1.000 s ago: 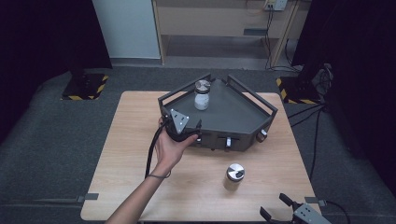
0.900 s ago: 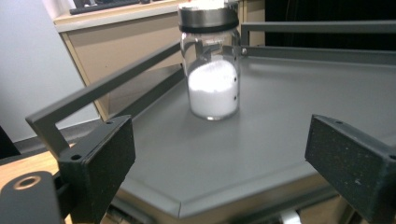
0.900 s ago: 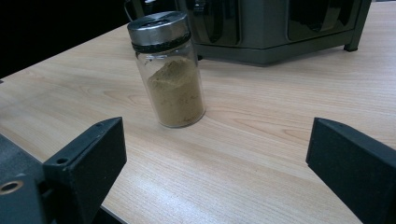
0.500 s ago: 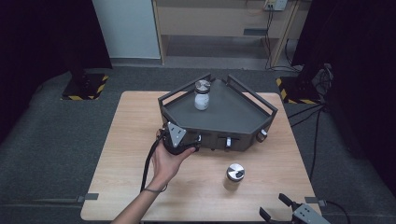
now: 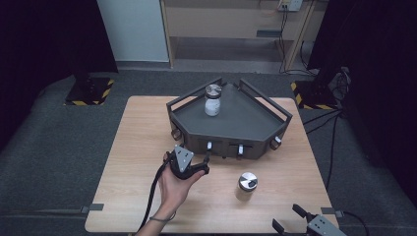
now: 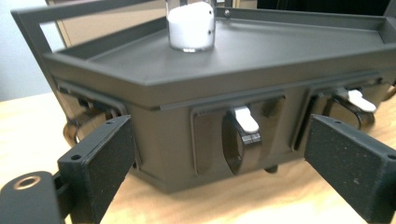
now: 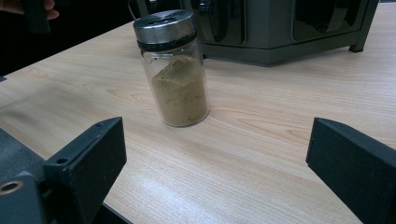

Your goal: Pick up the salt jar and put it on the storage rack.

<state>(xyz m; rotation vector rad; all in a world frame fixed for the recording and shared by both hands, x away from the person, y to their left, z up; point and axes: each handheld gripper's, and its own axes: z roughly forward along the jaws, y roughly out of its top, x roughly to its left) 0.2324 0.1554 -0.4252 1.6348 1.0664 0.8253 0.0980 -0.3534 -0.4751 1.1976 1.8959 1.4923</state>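
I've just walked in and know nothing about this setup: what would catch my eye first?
A dark corner-shaped rack stands at the table's far middle, with a jar of white powder upright on it. A jar of brown spice stands alone on the wood in front, and the left gripper, jaws open, faces the rack's front hooks.

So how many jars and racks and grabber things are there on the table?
Spice jars: 2, one with white powder on the rack, one with brown powder on the table.
Dark grey racks: 1.
Grippers: 2, the left gripper and the right gripper, both open.
Total: 5.
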